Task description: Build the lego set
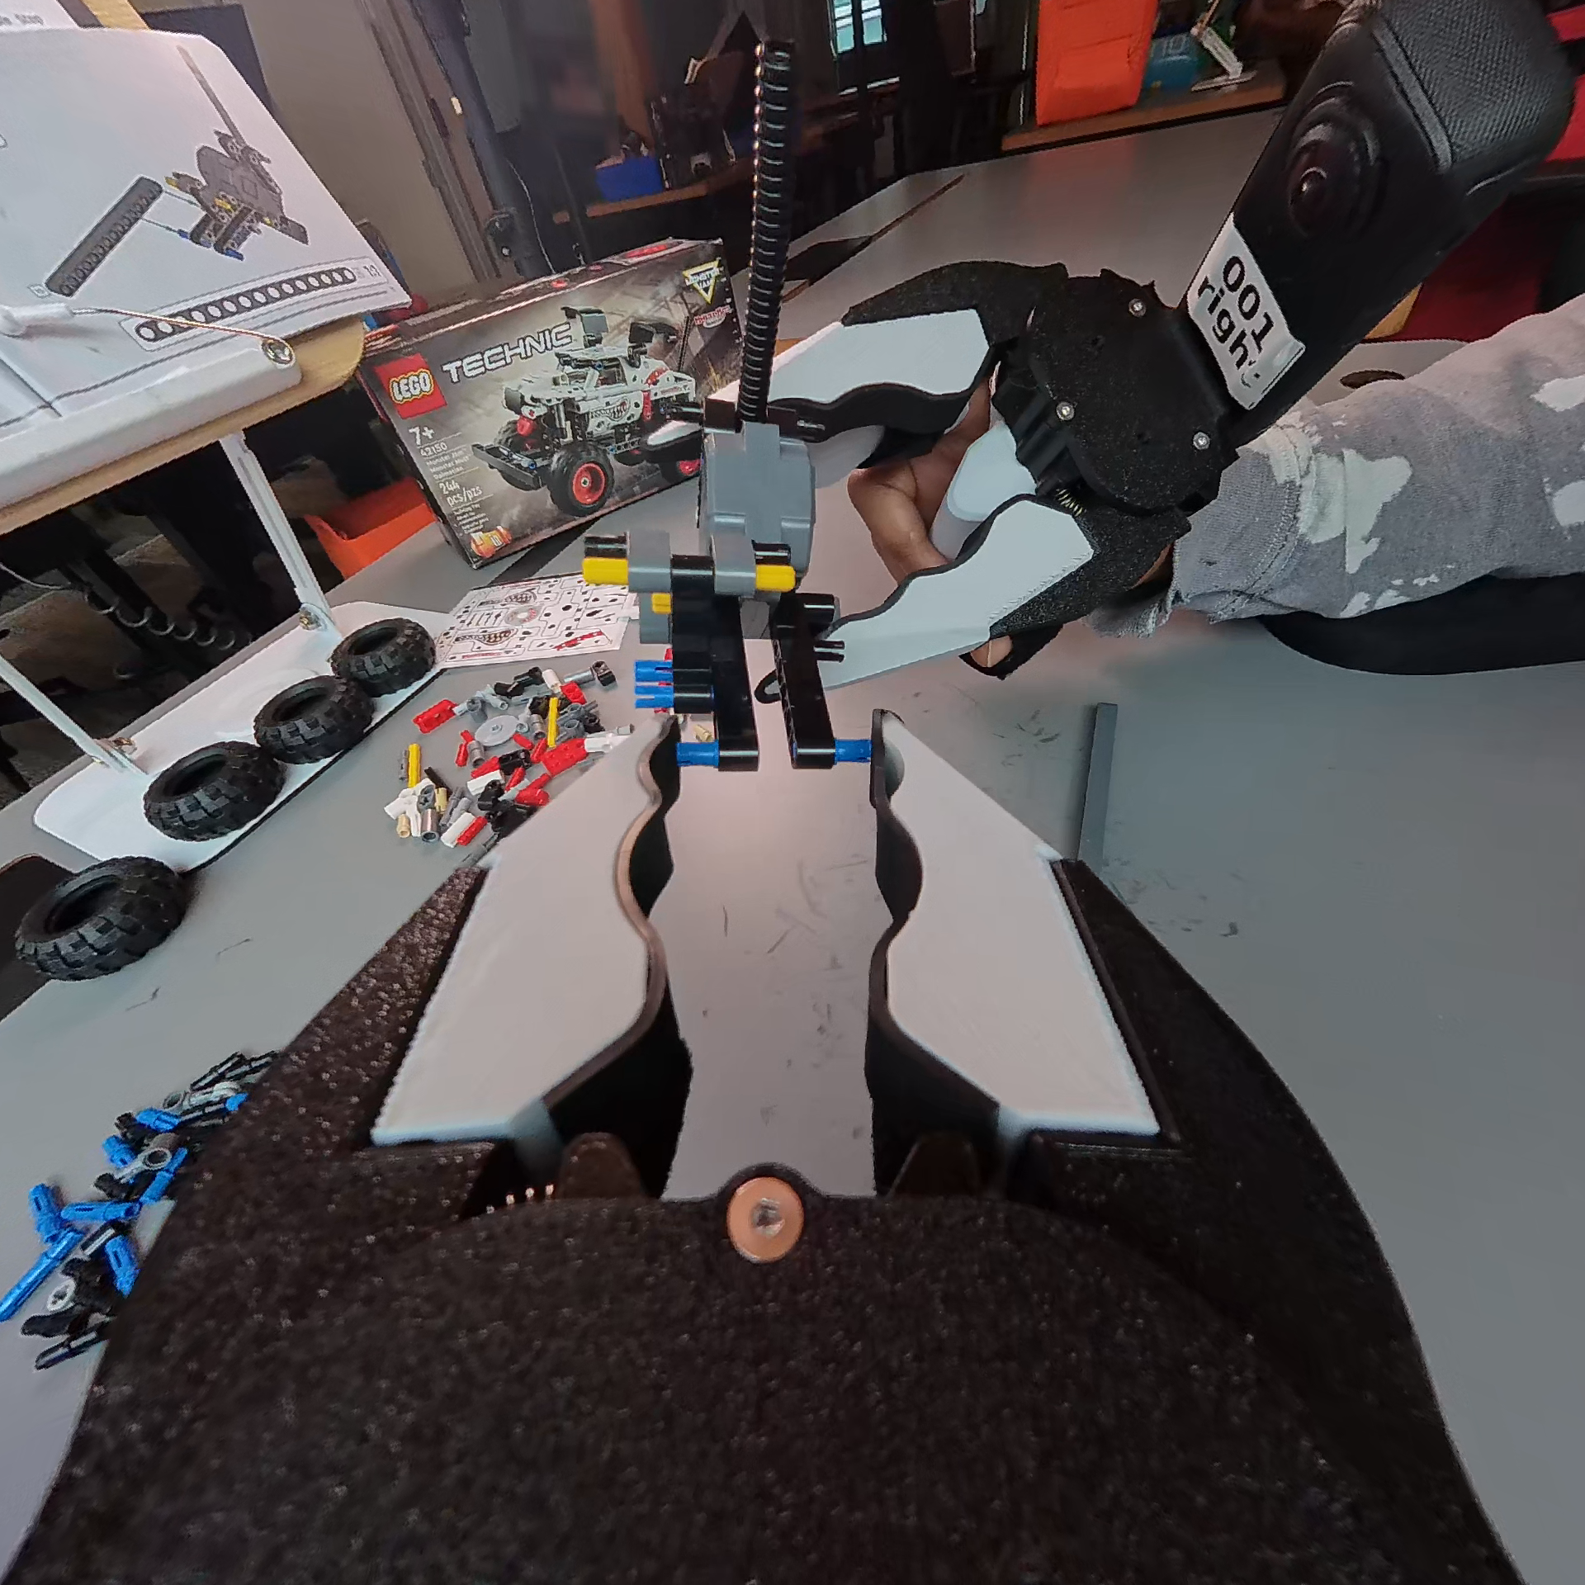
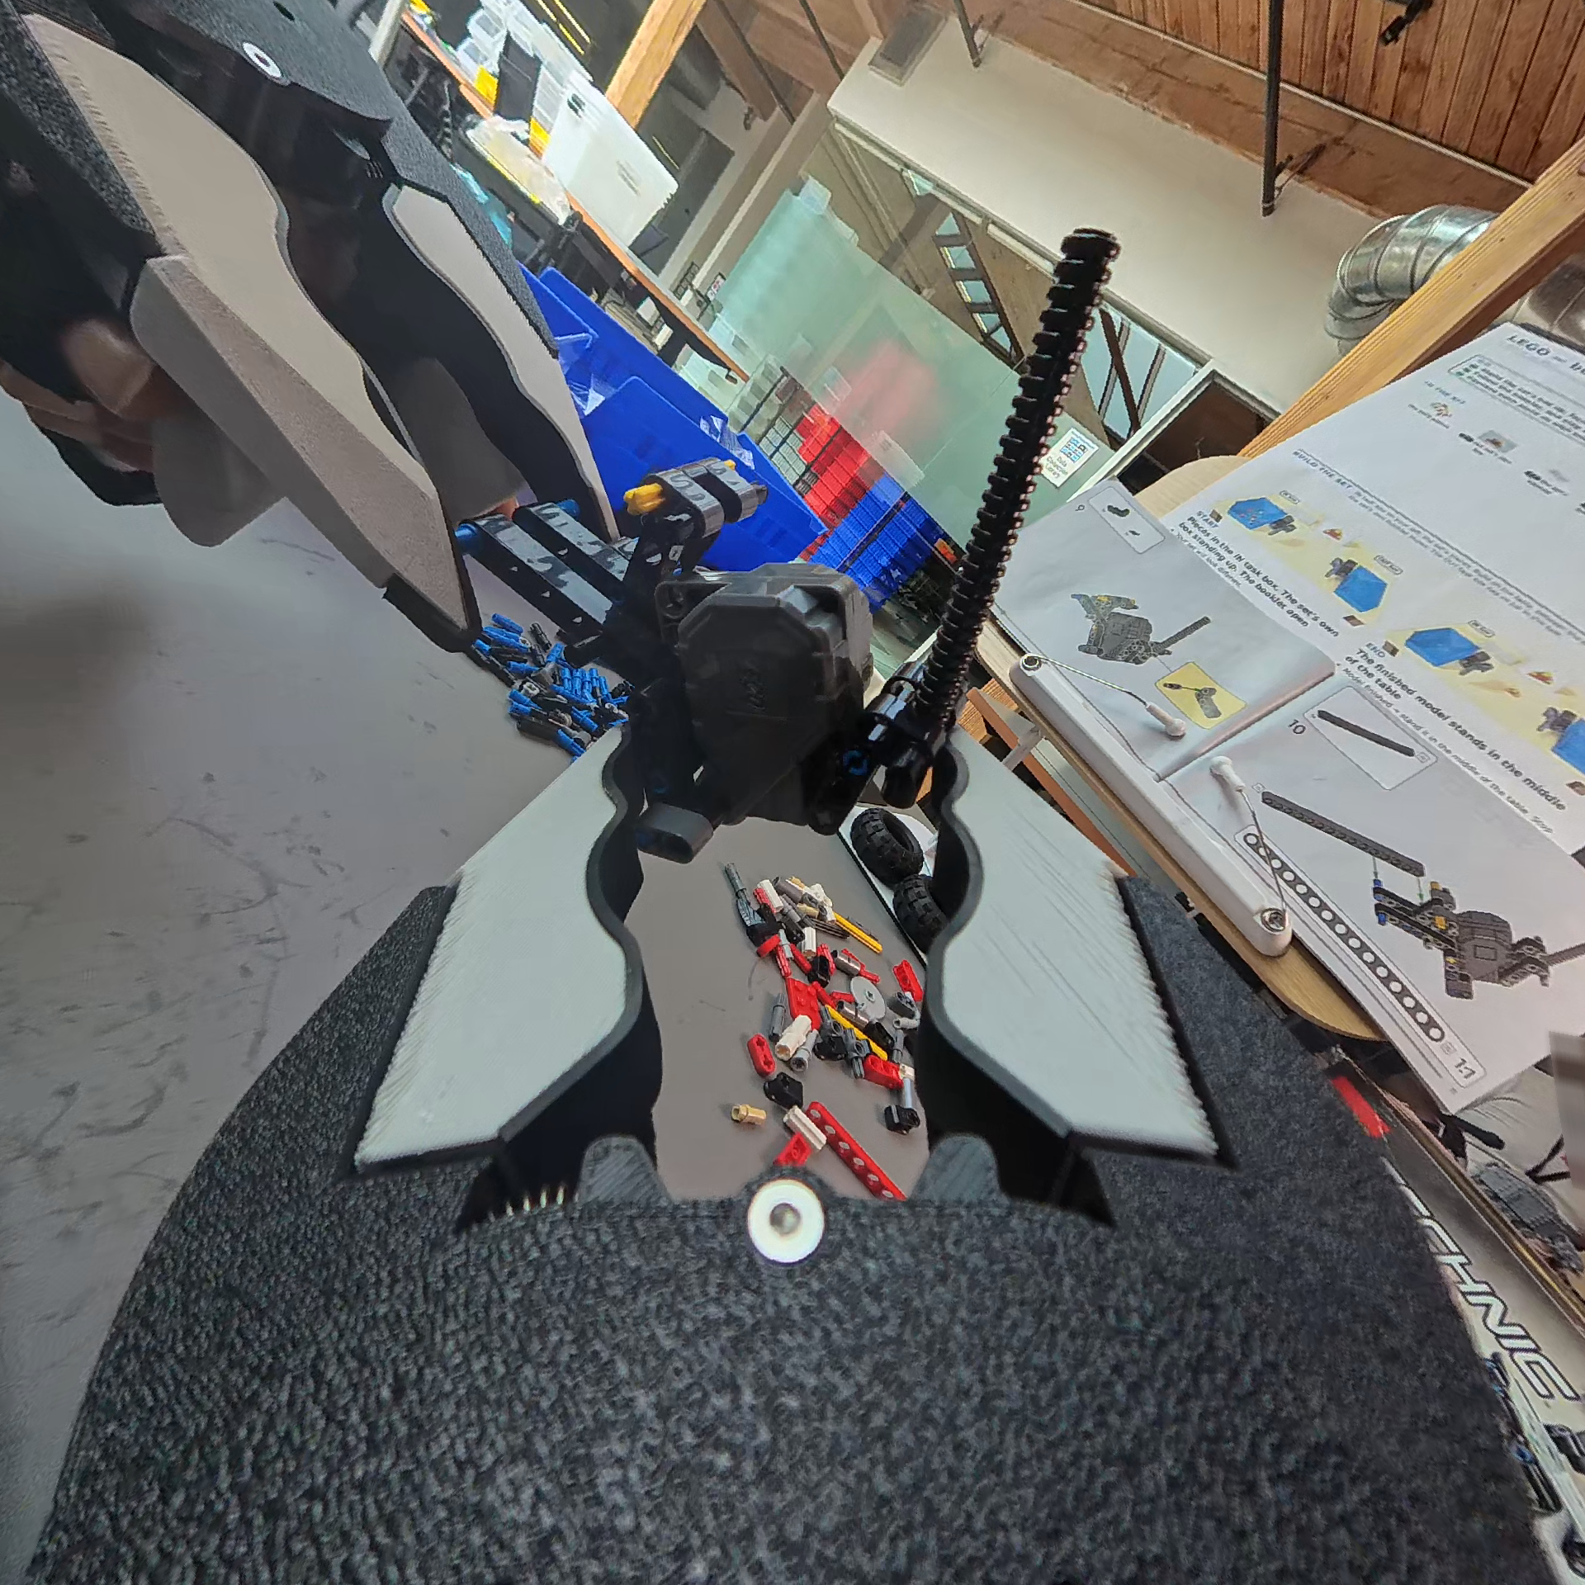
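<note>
Right gripper (image 2: 776,793) pinching the half-built lego model (image 1: 742,592) above the grey bench (image 1: 1286,900), left gripper (image 1: 772,746) spread, its fingertips flanking the model's blue pins (image 1: 845,750), loose parts (image 1: 506,772) beside.

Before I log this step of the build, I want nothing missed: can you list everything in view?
partial model: one, grey block with black beams, yellow and blue pins, long black beam upright; held above the table.
tyres: four seen, black, left side by the stand's white base.
mixed small parts: one pile, red, black, grey, white, yellow; table centre.
pin pile: one, blue and black, near left edge.
set box: one, printed, behind the parts.
sticker sheet: one, white, before the box.
instruction booklet: one, open on a stand.
table: grey.
right hand-held gripper: clamped on the model.
left hand-held gripper: open at the model's blue pins.
</note>
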The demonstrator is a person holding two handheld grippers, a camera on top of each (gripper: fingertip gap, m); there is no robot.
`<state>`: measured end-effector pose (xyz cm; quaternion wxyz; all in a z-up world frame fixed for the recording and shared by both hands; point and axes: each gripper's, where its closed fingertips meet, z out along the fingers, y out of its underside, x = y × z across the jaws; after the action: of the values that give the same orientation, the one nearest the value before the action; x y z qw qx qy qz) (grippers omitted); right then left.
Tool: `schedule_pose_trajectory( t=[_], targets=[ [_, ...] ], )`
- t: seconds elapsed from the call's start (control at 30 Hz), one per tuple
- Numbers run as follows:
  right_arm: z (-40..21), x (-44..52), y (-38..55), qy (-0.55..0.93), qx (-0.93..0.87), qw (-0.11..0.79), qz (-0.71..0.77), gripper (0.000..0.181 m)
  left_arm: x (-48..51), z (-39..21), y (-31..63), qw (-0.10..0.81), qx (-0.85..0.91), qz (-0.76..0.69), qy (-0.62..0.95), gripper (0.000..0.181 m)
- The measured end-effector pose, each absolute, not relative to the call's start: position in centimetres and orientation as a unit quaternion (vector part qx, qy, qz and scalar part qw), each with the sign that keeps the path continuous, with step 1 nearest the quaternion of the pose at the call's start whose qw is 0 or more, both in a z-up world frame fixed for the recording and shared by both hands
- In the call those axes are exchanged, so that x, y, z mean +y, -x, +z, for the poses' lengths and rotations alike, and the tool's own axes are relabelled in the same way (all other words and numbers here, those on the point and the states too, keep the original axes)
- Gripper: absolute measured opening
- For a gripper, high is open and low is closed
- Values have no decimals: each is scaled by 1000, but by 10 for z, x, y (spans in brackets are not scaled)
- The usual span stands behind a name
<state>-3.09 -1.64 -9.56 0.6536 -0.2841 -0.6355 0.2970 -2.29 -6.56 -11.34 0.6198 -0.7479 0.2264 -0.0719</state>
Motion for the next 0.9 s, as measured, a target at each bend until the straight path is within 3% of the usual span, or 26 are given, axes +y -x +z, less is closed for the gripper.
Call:
schedule_pose_trajectory(
  t=[0.03,0.37,0.57,0.9],
  targets=[
    [-96,-16,31,284,-636,653,297,68,-66,-113,23,620,226,-74,748,45],
    [-103,-14,31,291,-651,638,289,68,-64,-121,26,606,217,-80,761,45],
    [-139,-1,33,335,-707,576,237,67,-61,-135,35,577,192,-95,788,48],
    [-184,-17,33,336,-768,513,186,67,-56,-178,33,480,152,-145,852,63]
  ],
)
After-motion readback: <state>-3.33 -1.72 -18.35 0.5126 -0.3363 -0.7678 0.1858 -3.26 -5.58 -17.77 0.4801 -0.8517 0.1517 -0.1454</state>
